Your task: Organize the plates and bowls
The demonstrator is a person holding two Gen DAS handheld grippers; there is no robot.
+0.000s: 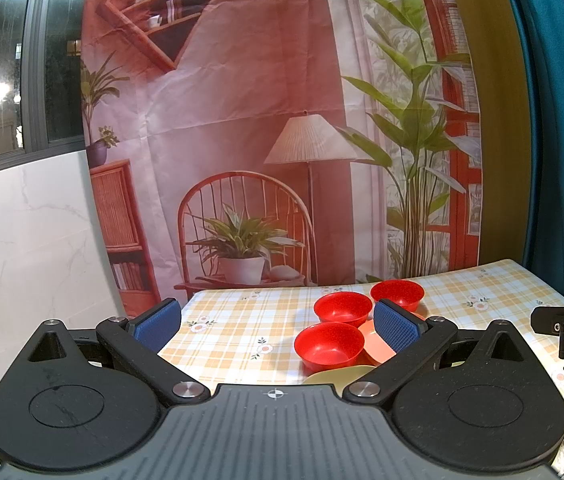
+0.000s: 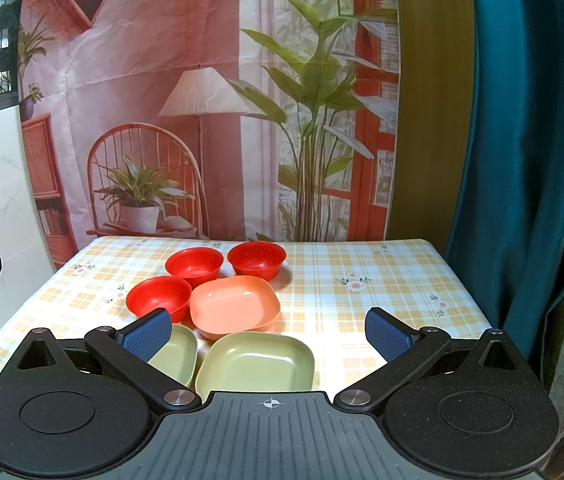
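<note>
While both grippers hung wide open, the dishes sat on the checked table (image 2: pixel 362 304).

Three red bowls (image 2: pixel 194 266), a pink plate (image 2: pixel 235 306) and two green plates (image 2: pixel 256 366) sat close together nearer the table's left edge. The right gripper (image 2: pixel 268 340) held nothing, and the green plates lay just under it near the front edge. The left gripper (image 1: pixel 276 328) held nothing too, with the bowls ahead by its right finger.
</note>
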